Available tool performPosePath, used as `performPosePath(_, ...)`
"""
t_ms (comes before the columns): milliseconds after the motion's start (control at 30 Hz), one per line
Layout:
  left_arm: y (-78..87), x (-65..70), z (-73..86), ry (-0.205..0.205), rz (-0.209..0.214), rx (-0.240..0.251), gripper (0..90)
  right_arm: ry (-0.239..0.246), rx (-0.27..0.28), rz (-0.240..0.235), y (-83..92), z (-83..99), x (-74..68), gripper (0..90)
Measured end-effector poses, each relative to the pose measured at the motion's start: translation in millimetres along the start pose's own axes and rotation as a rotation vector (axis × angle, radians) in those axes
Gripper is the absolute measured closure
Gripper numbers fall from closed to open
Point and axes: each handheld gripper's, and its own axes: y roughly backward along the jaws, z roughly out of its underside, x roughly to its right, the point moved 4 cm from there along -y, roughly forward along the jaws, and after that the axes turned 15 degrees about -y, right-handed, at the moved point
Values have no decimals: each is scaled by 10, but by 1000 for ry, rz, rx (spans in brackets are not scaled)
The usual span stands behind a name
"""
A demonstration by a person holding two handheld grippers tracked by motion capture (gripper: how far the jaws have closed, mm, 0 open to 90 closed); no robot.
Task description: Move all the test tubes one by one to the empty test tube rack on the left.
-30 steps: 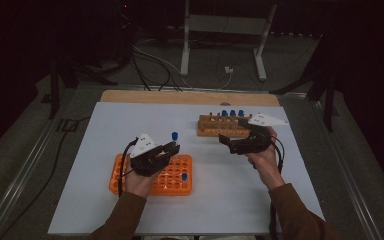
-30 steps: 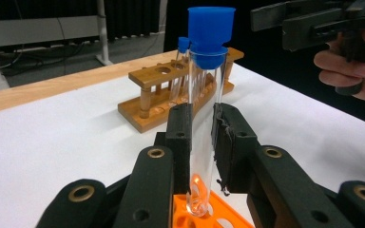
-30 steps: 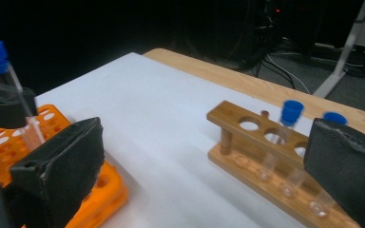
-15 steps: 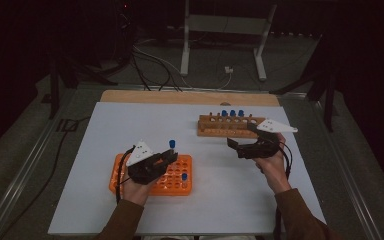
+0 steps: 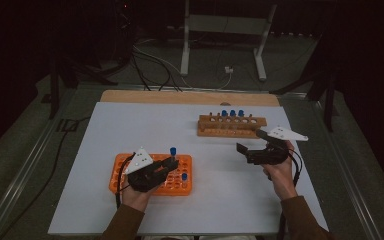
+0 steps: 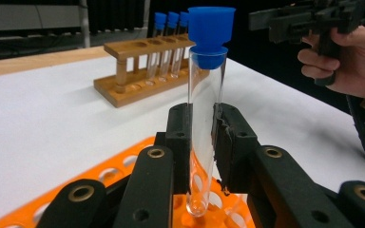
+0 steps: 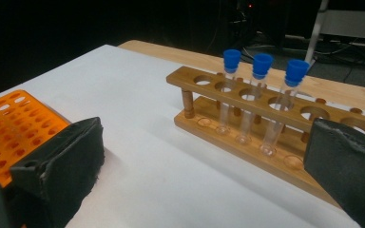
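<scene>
Both hands are sitting lower in the high view than they were a second ago: the left gripper (image 5: pixel 166 165) has slid down over the orange rack (image 5: pixel 122 170) at the lower left, and the right gripper (image 5: pixel 247 150) has pulled back from the wooden rack (image 5: pixel 230 131), now hanging just below and to the right of it. In the left gripper view the left gripper's (image 6: pixel 202 137) fingers (image 6: pixel 178 142) are clamping a clear test tube (image 6: pixel 204 123) with a blue cap (image 6: pixel 211 33), pretty much dead center of the frame. That tube is standing nearly upright with a slight tilt, and its rounded bottom is sitting right over the holes of the orange rack (image 6: pixel 123 166), though I can't tell if it's actually touching the rack. Another blue-capped tube (image 5: pixel 184 177) is standing in the same rack, toward its right side in the high view. Over in the right gripper view the right gripper's (image 7: pixel 204 175) fingers (image 7: pixel 66 161) are standing wide apart with nothing between them, just white counter (image 7: pixel 138 142) underneath. Three capped tubes (image 7: pixel 259 90) are standing in the wooden rack (image 7: pixel 266 123) at the upper right of that view, and the orange rack (image 7: pixel 9 118) is peeking in at the left edge.
</scene>
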Motion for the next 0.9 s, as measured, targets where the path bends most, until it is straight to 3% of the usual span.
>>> performPosePath(167, -2, 66, 32, 1, 20, -5, 779, -13, 6, 5, 50, 39, 52, 0)
performPosePath(433, -7, 149, 138, -32, 28, -52, 779, -15, 11, -1, 67, 54, 46, 0)
performPosePath(900, -51, 269, 321, -116, 60, -202, 777, -18, -1, -8, 48, 84, 42, 0)
